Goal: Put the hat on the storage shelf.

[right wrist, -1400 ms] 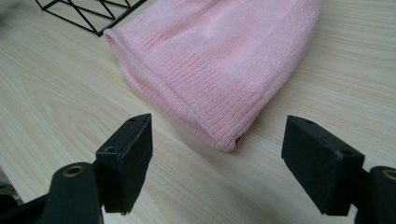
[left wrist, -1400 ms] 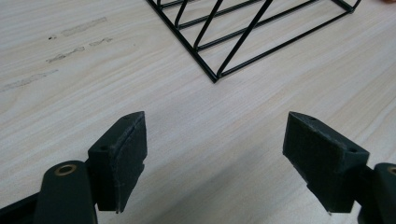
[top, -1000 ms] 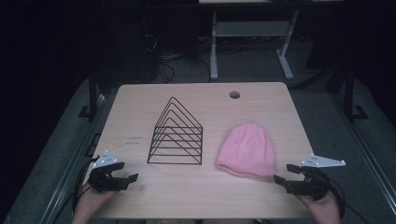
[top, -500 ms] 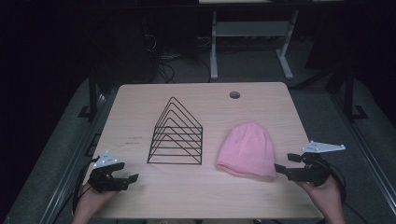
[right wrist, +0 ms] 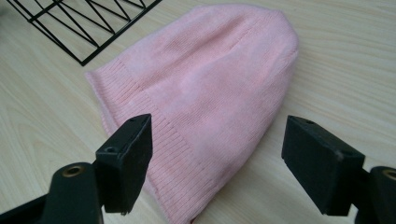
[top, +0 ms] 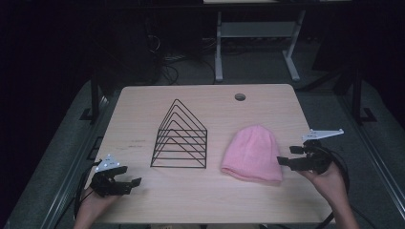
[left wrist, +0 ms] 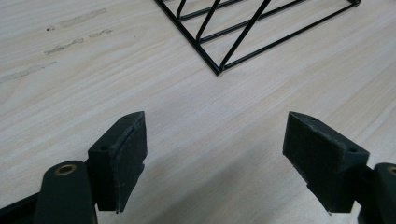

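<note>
The bench (top: 143, 119) is a pale wood-grain top with a round hole (top: 240, 97) near its far edge and a few faint scuff marks (left wrist: 70, 21) ahead of the left gripper.

The black wire rack (top: 180, 138) stands upright ahead of the left gripper (top: 125, 182) and off to its right, nested triangles rising to a peak; its near corner shows at the top of the left gripper view (left wrist: 217, 71).

The pink knitted beanie (top: 253, 152) lies flat just beside the right gripper (top: 285, 156), directly ahead of its jaws. In the high view its long axis runs from near to far, the rounded crown pointing away from the person and the ribbed brim edge nearest. In the right gripper view (right wrist: 205, 93) the brim passes between and under the jaws. No label or writing can be read on it.

The right gripper is released, jaws spread wide, hovering at the brim without gripping it. The left gripper is also released, jaws wide apart over bare bench, well apart from the beanie.
</note>
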`<state>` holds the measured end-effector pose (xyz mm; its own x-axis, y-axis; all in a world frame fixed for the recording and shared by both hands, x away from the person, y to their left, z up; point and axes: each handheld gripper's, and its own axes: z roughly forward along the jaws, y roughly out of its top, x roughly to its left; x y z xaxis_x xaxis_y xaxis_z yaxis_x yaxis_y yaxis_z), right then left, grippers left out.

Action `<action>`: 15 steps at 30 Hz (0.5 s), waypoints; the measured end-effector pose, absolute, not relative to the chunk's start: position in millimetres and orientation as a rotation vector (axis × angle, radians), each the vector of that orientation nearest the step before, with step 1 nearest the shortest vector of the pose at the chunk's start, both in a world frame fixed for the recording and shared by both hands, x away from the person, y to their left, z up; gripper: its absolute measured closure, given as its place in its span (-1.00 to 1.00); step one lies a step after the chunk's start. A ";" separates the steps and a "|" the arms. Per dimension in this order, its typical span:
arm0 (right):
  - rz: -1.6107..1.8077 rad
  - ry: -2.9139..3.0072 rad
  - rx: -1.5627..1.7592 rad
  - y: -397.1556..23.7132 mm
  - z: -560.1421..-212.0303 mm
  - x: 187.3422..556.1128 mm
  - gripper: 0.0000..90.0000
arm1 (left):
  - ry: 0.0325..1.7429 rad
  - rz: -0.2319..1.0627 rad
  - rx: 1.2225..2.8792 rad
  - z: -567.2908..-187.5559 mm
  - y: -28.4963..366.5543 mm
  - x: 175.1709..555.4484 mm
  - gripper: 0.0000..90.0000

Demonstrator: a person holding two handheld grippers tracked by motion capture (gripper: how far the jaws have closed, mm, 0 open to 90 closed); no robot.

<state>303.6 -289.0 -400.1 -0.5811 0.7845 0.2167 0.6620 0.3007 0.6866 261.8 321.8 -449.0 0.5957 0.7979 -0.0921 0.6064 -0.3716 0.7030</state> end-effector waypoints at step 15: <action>1.119 2.479 1.421 -282.2 -402.5 347.6 -0.46 | 1.090 0.345 2.120 -449.4 319.4 262.9 -0.51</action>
<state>347.6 -282.2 -402.5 -0.5691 0.7738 0.2780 0.7205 0.3064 0.6222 262.9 319.4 -449.4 0.6076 0.7899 -0.0829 0.5984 -0.3866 0.7017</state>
